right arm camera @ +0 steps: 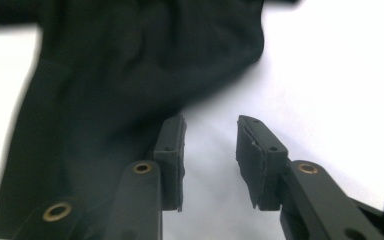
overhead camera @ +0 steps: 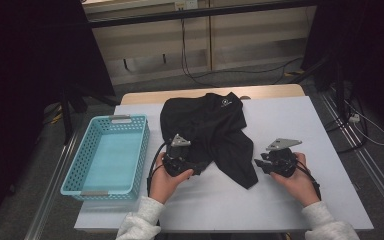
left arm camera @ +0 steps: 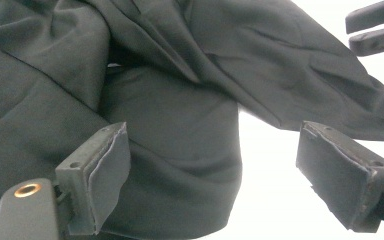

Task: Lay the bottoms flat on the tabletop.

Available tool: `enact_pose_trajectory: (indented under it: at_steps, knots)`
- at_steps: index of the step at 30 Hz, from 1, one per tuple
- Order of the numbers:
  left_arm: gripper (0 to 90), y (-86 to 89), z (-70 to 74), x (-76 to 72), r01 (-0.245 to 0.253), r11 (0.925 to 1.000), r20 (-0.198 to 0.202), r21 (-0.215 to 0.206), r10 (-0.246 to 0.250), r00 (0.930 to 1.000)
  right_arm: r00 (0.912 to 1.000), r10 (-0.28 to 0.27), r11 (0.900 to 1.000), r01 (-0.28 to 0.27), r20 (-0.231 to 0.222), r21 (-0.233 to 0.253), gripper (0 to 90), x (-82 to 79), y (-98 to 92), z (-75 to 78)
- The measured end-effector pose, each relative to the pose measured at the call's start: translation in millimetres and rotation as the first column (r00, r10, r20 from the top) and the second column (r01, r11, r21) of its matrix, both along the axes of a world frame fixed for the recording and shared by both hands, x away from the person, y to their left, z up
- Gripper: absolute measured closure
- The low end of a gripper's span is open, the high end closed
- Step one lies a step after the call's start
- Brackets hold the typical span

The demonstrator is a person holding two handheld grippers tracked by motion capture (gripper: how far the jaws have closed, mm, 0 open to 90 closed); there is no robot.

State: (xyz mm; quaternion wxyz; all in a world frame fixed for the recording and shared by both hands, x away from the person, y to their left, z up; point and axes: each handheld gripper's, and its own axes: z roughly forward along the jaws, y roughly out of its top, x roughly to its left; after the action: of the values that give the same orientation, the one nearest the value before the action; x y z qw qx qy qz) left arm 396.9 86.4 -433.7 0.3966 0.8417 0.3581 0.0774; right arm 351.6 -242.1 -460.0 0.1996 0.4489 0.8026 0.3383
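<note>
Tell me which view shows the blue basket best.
The high view: the blue basket sits whole at the table's left edge, beside the black shirt. The left and right gripper views look onto shirt fabric and white tabletop instead.

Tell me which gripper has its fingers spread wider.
The left gripper: its fingers stand far apart, over the black shirt. The right gripper, beside the shirt's edge, shows a much narrower gap.

White surface [overhead camera: 290, 130] carries a crumpled black shirt [overhead camera: 207, 127] between both claws, turquoise basket [overhead camera: 108, 155] beyond the left claw [overhead camera: 192, 169].
</note>
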Motion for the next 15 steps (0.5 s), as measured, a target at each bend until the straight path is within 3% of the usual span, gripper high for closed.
enact_pose_trajectory:
  at_steps: [4,11,13,15]
  knots:
    - [14.5,-0.6,-1.6,-1.2,-0.008,1.0000,-0.007,0.000,0.008,0.9999,0.9998,0.020,0.996,-0.019,-0.009,0.087,60.9,3.7,3.5,-4.2]
    - [14.5,-3.2,-3.7,-1.8,-0.005,1.0000,-0.006,0.001,0.005,1.0000,0.9991,0.041,0.997,-0.041,0.003,0.067,54.2,4.4,21.3,-6.6]
    - [14.5,-5.2,-5.3,-2.7,0.001,0.9999,-0.008,0.010,-0.001,1.0000,0.9992,0.036,0.997,-0.037,0.016,0.063,58.2,3.4,26.9,-7.4]
    - [14.6,-6.9,-5.9,-3.4,0.014,0.9998,-0.010,0.017,-0.014,0.9999,0.9982,0.057,0.996,-0.058,0.018,0.066,73.8,2.6,32.2,-7.3]
